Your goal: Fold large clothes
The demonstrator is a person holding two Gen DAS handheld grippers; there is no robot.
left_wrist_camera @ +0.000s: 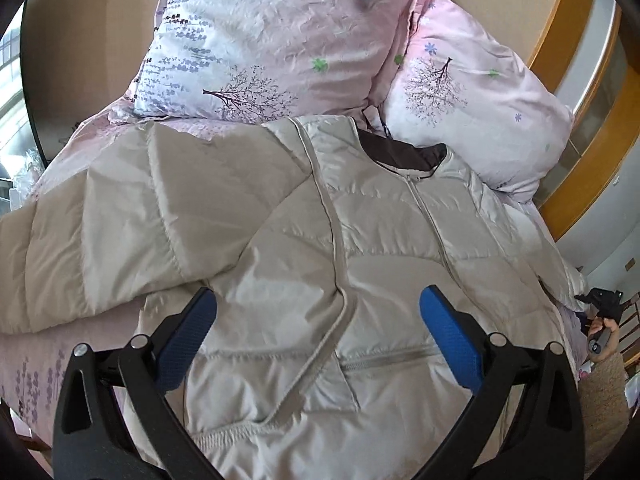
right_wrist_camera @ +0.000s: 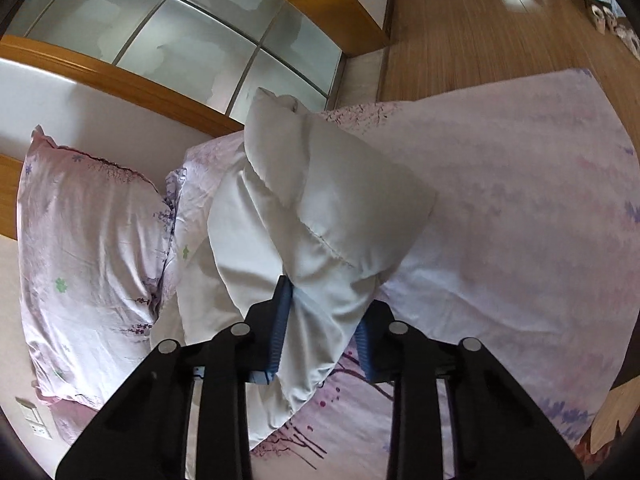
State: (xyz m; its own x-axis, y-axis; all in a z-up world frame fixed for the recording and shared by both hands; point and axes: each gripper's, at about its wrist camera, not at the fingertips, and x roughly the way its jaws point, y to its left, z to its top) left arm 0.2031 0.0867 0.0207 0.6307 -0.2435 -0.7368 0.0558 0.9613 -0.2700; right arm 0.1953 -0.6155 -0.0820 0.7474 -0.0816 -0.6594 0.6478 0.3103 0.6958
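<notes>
A cream quilted puffer jacket (left_wrist_camera: 360, 248) lies front-up on the bed, zipped, its dark lining showing at the collar. One sleeve (left_wrist_camera: 112, 216) is folded across toward the left. My left gripper (left_wrist_camera: 318, 300) is open and empty just above the jacket's lower front, blue pads on either side of a seam. My right gripper (right_wrist_camera: 324, 304) is shut on the jacket's other sleeve (right_wrist_camera: 320, 208) and holds it lifted above the sheet. The right gripper also shows at the far right in the left wrist view (left_wrist_camera: 600, 304).
Two pink floral pillows (left_wrist_camera: 280, 40) (left_wrist_camera: 472, 104) lie at the head of the bed; one also shows in the right wrist view (right_wrist_camera: 92, 264). The pink bedsheet (right_wrist_camera: 520, 220) spreads to the right. A wooden-framed glass door (right_wrist_camera: 192, 52) and wood floor (right_wrist_camera: 480, 20) lie beyond.
</notes>
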